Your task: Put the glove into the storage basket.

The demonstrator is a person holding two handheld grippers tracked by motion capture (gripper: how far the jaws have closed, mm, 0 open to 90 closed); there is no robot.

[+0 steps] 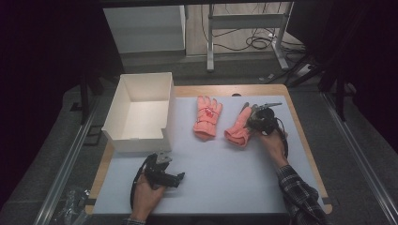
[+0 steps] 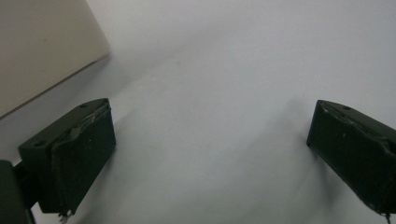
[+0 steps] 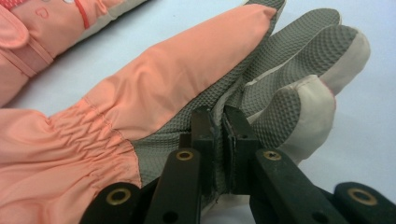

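Two salmon-pink gloves lie side by side on the white table top. The left glove [image 1: 205,118] [image 3: 51,23] lies flat with its back up. The right glove [image 1: 237,130] [image 3: 187,70] lies beside it, and its grey textured palm faces my right gripper. My right gripper [image 1: 253,119] [image 3: 219,122] is shut on this glove, with a fold of the grey palm fabric pinched between its jaws near the glove's fingers. My left gripper [image 1: 176,177] [image 2: 210,154] rests open in the person's hand at the front left, with bare table between its jaws.
An open white box [image 1: 136,143] [image 2: 42,42] stands at the table's left, just beyond my left gripper. The white table top [image 1: 225,178] has wooden edges. Behind the table are a metal frame [image 1: 244,33] and cables on the floor.
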